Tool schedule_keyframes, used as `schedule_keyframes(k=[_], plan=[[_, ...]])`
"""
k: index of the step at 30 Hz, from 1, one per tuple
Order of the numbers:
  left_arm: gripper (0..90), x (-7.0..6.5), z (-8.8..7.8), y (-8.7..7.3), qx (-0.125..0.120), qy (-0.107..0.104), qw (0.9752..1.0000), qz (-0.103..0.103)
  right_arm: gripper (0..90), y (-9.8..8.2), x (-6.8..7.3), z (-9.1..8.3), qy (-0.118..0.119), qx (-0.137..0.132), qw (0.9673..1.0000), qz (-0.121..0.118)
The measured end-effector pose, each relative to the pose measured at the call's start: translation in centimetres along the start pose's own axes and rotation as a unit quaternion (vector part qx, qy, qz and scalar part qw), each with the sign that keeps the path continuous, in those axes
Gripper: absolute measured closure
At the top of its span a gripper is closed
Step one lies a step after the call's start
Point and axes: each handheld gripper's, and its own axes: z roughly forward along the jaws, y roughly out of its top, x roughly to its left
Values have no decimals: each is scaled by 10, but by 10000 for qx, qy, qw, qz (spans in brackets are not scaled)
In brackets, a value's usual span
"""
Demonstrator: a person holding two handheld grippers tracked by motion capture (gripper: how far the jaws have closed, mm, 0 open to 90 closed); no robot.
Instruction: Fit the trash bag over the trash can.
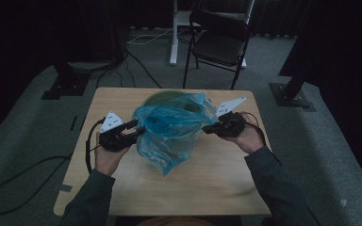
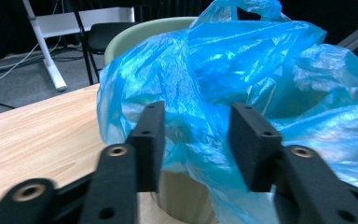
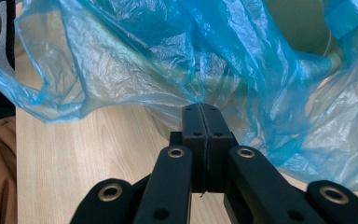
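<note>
Bag: blue plastic bag [image 1: 169, 129], thin and see-through, centre of the high view, draped over and around the green bin [image 1: 158, 98]; loose tail hanging toward lower centre of frame onto the table [image 1: 207, 188].
Bin: pale green, round; far rim seen upper centre in the high view, most of the wall hidden by film. Rim also at top of the left gripper view [image 2: 140, 32]; lower wall seen between the pads there.
Hidden: bin interior not readable; bag mouth lost in folds.
Left gripper: left gripper [image 1: 134, 129] at left-centre of the high view, at the bag's left edge. Pads spread in the left gripper view [image 2: 200, 140], a fold of film lying between them, not pinched.
Right gripper: right gripper [image 1: 207, 128] at right-centre. Pads pressed together in the right gripper view [image 3: 204, 116], pinching a gathered point of film at the tips.
Edges: bin near the table's far edge; bare wood across the near half.
Surroundings: black chair [image 1: 219, 42] on the floor beyond the table, upper centre.
</note>
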Motion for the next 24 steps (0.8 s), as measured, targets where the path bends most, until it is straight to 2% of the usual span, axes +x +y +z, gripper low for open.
schedule_keyframes(k=[4, 12, 14, 24], plan=[[640, 3, -4, -4, -47, -8, 9999, -93, 900, 0, 0, 1, -1, 6, 10000, 2], [735, 21, -6, -10, -71, 36, 9988, -478, 900, -1, -1, 2, -39, 76, 10000, 9], [775, 22, -6, -11, -59, 52, 9987, -499, 900, -2, -1, 2, -37, 84, 10000, 19], [846, 41, 2, -19, 152, 377, 9965, -736, 900, -8, -7, 4, -176, 224, 9995, 119]])
